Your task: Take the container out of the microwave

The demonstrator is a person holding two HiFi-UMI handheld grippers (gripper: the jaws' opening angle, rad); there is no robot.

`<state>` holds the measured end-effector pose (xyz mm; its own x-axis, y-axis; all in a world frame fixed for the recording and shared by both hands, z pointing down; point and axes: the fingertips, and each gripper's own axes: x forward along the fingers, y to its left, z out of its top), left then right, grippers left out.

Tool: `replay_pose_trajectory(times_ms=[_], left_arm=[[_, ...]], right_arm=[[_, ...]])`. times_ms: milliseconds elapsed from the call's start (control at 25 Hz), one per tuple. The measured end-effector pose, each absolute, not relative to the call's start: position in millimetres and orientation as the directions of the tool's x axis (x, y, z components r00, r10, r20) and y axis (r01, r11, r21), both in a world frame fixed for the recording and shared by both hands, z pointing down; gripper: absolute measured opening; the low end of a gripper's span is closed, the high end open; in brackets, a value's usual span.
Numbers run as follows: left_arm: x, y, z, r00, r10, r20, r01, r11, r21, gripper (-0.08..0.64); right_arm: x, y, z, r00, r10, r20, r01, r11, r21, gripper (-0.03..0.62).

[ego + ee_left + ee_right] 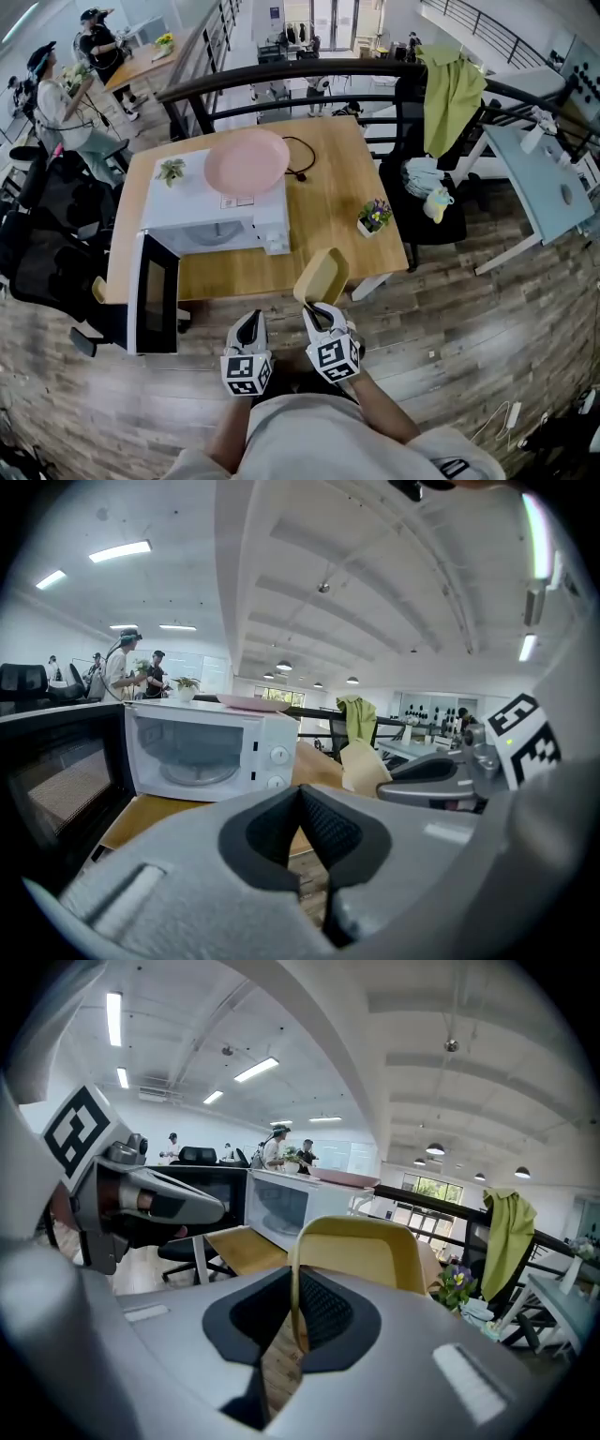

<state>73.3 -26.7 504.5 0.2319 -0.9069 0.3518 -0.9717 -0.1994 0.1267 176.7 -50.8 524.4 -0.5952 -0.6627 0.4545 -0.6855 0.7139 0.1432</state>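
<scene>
Standing ahead-left of the fingertips, microwave (211, 211) is noted door open, cavity bare. Yellow container (321, 276) is pinched by its wall between the fingers of right gripper (320, 307), outside the cavity; it should be kept level. Left gripper (250, 321) is closed, empty.

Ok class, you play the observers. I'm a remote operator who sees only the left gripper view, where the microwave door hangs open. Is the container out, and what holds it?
Observer: The right tool holds it. Its jaws pinch the yellow container's wall.
Operator: Is it clear of the microwave?
Observer: Yes. The head view shows it outside the microwave, by the table's front edge.
Operator: Is anything near it on that side?
Observer: A small flower pot stands on the table, further back and to the right.
</scene>
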Motion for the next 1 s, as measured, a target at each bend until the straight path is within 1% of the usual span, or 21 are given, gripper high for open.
replay_pose_trajectory(times_ms=[520, 840, 1000], left_arm=[[38, -57, 467, 0.270, -0.932, 0.240, -0.962, -0.247, 0.119, 0.003], [29, -67, 445, 0.285, -0.940, 0.187, -0.957, -0.266, 0.119, 0.003], [24, -71, 433, 0.288, -0.946, 0.148, -0.954, -0.269, 0.133, 0.003]], right_arm=[[166, -81, 484, -0.496, -0.775, 0.392, -0.781, 0.595, 0.189, 0.035], [162, -87, 464, -0.466, -0.810, 0.356, -0.812, 0.551, 0.192, 0.035], [159, -91, 453, -0.472, -0.824, 0.315, -0.830, 0.535, 0.157, 0.035]])
